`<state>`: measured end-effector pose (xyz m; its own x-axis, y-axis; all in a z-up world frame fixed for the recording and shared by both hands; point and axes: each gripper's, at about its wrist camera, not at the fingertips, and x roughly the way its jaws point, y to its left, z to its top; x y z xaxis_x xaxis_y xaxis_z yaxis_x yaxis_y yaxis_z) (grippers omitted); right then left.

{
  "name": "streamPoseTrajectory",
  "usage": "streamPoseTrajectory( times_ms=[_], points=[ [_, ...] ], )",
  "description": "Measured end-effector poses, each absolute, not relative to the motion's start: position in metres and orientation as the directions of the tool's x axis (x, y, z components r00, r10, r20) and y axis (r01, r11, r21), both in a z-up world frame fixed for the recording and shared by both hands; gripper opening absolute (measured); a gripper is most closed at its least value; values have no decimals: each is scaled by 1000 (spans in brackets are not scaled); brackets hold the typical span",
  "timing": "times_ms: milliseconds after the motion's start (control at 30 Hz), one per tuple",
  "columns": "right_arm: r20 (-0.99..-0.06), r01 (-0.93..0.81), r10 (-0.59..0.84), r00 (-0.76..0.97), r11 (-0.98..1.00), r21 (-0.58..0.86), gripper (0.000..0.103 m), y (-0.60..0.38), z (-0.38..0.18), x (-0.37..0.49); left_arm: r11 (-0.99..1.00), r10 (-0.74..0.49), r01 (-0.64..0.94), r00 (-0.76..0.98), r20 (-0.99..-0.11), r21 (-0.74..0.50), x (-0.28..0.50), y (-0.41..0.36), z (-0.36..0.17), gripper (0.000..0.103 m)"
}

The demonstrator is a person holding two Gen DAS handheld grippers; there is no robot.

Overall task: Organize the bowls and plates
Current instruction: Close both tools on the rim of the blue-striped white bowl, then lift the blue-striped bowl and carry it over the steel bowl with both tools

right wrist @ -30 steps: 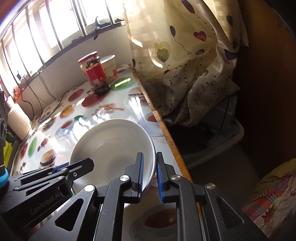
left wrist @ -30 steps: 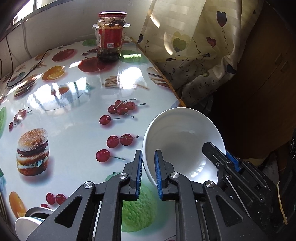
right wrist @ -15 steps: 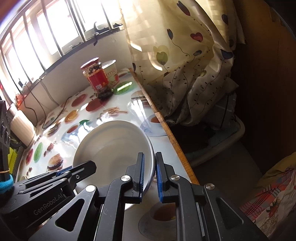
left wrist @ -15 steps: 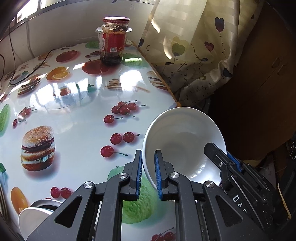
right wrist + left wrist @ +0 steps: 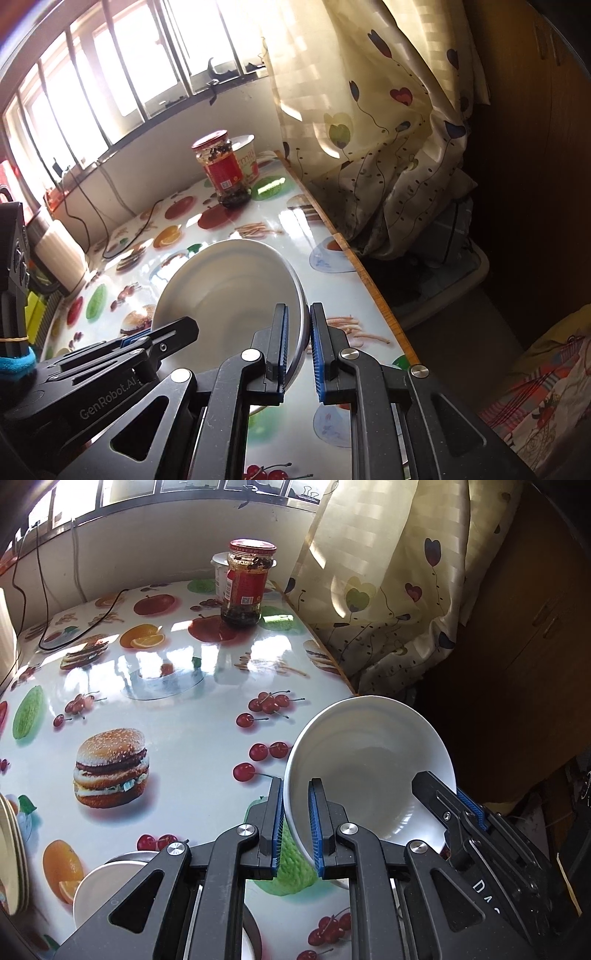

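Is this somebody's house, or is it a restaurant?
Most likely a home, probably an eating corner by a window. The table has a shiny fruit-and-burger cloth, a used sauce jar stands near the wall, and a heart-patterned curtain hangs beside it.

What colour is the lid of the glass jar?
Red; the jar lid shows best in the left wrist view.

Both grippers clamped, angled downward

The left gripper (image 5: 296, 825) pinches the near-left rim of a white bowl (image 5: 369, 760) between its blue pads, while the right gripper (image 5: 297, 345) grips the opposite rim (each one's black jaws show at the edge of the other's view).
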<state>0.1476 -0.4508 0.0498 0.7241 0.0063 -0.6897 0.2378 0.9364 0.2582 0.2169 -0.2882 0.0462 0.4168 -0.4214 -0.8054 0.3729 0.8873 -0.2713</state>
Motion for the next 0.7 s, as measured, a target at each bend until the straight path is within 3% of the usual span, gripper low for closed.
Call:
streamPoseTrajectory(
  times_ms=[700],
  points=[
    [-658,200,18,753,946,254,12,-392,82,118,882,-449,354,438,-778,-310,193,-226,71,14]
  ],
)
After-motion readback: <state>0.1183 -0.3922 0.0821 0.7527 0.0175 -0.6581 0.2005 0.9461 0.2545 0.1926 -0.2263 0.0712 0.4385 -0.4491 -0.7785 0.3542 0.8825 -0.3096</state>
